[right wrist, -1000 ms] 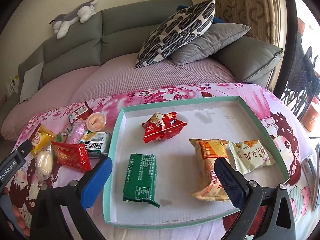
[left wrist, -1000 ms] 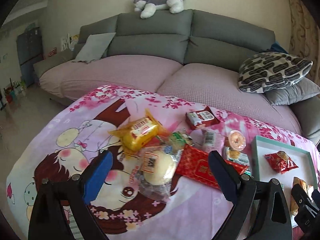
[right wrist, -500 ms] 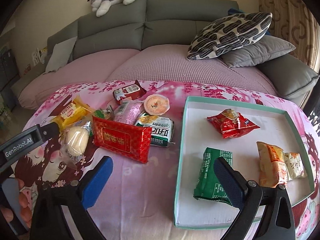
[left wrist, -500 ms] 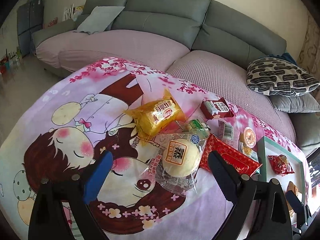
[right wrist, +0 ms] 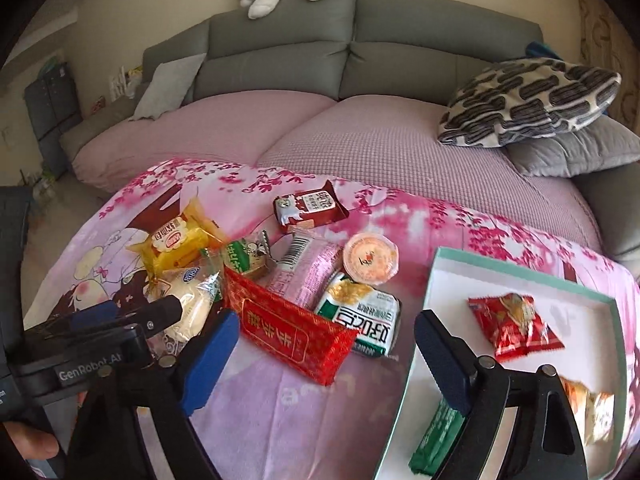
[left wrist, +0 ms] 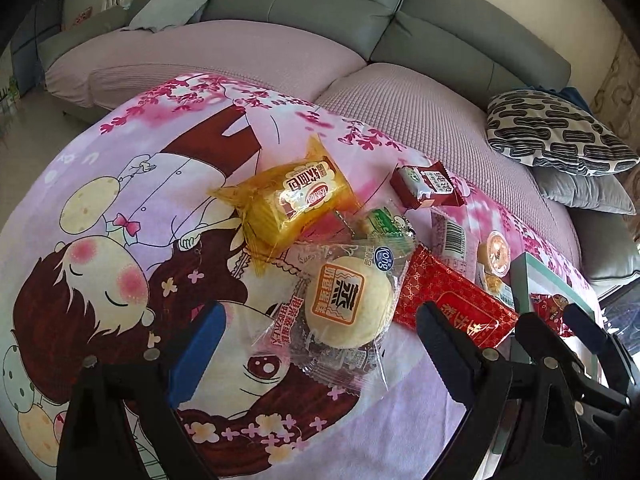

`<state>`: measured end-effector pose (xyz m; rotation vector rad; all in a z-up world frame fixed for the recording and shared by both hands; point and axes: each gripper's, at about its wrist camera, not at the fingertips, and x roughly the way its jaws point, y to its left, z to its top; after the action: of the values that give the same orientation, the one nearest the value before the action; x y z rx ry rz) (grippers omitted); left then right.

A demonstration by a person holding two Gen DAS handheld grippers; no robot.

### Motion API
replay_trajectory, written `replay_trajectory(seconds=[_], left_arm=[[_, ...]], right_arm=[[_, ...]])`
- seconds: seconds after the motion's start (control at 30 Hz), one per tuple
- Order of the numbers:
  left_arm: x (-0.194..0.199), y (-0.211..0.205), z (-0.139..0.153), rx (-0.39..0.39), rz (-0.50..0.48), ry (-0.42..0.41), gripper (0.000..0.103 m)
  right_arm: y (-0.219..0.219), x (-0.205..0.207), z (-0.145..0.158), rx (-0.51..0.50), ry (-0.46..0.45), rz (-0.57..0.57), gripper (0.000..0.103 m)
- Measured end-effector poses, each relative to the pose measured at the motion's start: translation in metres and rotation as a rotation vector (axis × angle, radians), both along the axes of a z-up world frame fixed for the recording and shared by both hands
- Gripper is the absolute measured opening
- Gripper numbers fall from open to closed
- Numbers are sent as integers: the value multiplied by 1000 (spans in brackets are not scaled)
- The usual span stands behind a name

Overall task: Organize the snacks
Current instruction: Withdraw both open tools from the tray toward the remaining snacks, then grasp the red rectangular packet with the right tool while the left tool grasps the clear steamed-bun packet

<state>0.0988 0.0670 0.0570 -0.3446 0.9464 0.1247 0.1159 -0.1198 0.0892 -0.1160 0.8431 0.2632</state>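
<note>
We find both grippers, left (left wrist: 316, 344) and right (right wrist: 324, 352), spread empty; the bun's (left wrist: 348, 308) slack wrapper risks slipping out.

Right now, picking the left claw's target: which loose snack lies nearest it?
The clear-wrapped round bun, lying between the left claw fingers; the other snacks lie beyond.

Glossy clear plastic wraps the bun (left wrist: 348, 312); the printed cloth (left wrist: 120, 240) is matt, the sofa (right wrist: 360, 140) waffle-textured.

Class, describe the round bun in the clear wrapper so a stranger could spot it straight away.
On the pink cartoon cloth, find the snack pile left of the teal tray. The bun lies nearest, between the left gripper's fingers: the only pale, round item in clear wrapping.
</note>
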Motion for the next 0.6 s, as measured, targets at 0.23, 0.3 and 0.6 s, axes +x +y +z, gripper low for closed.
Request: replay_trajectory(seconds=[0.23, 0.3, 0.6], left_arm=[[2, 6, -5, -10, 14, 32, 94], [2, 9, -6, -34, 13, 33, 94], [6, 2, -8, -44, -16, 34, 94]], right_arm=[[22, 29, -11, -41, 76, 159, 67], [26, 32, -18, -60, 95, 190, 64], [29, 18, -31, -36, 131, 229, 35]])
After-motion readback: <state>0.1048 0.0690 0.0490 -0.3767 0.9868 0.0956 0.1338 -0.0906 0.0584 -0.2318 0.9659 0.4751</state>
